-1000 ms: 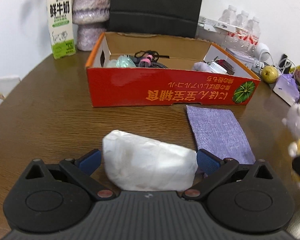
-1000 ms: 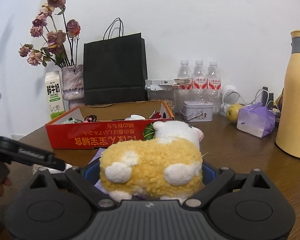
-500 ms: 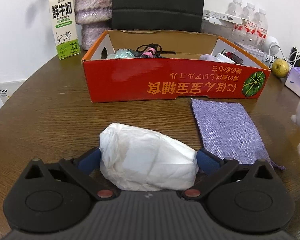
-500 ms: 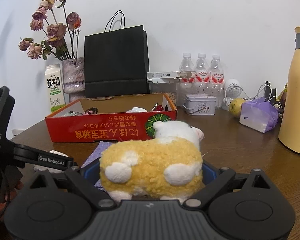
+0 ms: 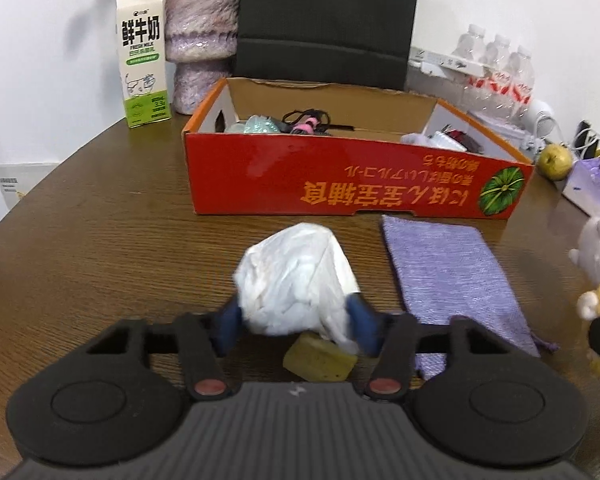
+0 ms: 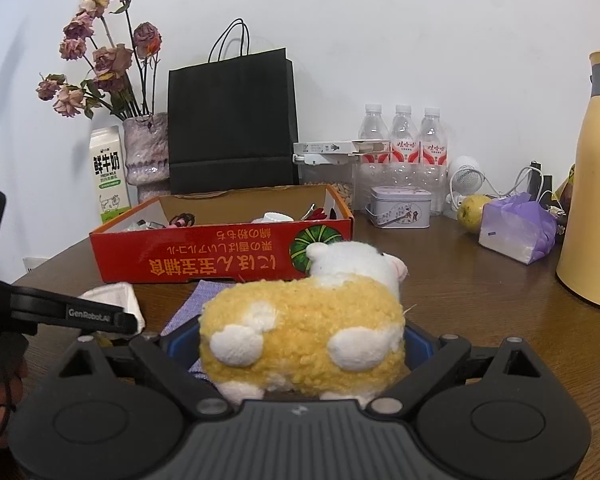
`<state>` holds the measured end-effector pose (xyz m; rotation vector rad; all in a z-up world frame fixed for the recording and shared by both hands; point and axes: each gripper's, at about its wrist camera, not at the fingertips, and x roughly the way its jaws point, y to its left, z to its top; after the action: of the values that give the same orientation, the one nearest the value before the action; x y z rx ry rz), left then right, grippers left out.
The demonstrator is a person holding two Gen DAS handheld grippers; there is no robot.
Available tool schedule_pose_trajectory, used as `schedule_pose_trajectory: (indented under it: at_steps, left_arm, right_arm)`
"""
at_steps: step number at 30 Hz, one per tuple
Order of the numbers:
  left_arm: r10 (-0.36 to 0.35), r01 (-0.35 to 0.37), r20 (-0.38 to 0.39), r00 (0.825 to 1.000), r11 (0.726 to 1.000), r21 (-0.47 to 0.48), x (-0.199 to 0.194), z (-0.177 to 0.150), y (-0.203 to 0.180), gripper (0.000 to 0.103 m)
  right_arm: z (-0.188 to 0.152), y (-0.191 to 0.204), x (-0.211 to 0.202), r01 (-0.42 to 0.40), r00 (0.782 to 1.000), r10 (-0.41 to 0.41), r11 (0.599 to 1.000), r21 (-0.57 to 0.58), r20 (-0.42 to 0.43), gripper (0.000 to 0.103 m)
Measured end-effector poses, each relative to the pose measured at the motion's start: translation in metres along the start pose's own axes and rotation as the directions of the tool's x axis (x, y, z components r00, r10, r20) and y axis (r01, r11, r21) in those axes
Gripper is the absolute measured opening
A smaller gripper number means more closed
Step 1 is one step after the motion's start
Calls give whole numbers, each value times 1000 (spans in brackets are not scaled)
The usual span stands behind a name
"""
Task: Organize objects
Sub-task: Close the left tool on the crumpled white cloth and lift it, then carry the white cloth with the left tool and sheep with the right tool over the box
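My left gripper [image 5: 294, 322] is shut on a crumpled white bag [image 5: 296, 280], squeezed between the blue pads above the wooden table [image 5: 100, 240]. A yellow sponge block [image 5: 320, 358] lies under it. My right gripper [image 6: 302, 344] is shut on a yellow and white plush cow [image 6: 304, 324], also at the right edge of the left wrist view [image 5: 598, 264]. The red cardboard box [image 5: 356, 188] with small items inside stands ahead; it also shows in the right wrist view [image 6: 220, 256]. A purple cloth pouch [image 5: 456, 280] lies flat before the box.
A milk carton [image 5: 142, 56], a vase [image 5: 200, 40] and a black paper bag [image 5: 328, 20] stand behind the box. Water bottles [image 6: 404, 148], a tin [image 6: 400, 204], a pear [image 6: 474, 208], a purple tissue pack [image 6: 518, 228] and a yellow thermos [image 6: 596, 184] stand at the right.
My left gripper has closed tighter on the white bag, bunching it taller, and lifted it; a yellow sponge now shows beneath. The right gripper keeps hold of the plush cow, raised slightly.
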<state>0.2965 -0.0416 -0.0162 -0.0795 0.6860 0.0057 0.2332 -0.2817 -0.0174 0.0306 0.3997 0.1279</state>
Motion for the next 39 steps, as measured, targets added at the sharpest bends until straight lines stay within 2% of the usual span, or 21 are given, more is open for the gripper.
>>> schedule_pose_trajectory:
  at_steps: [4,11,18,29,39]
  left_arm:
    - [-15,15,13,1000,1000,-12,-6,-3,4,35]
    - [-18,20,62,998,1000,-23,-22,-6,13,26]
    - [-10,12,136,991,1000,-10,-45,-12,16,26]
    - [-7,2,175,985,1000,27,-66,-23,10,26]
    - [-18,10,232,973,999,39,-83,-7,-1,26]
  right_arm:
    - [0,1,0,-2,1000,2,1000,-1,1,96]
    - [0,0,0,-1,1000,1,1000,-1,0,96]
    - [0,0,0,-7,1000,7,1000,0,1,96]
    - [0,3,-2,-28,999,28,1000,-7,20,96]
    - [20,19,-6,-64,995,70,994,-88,69,96]
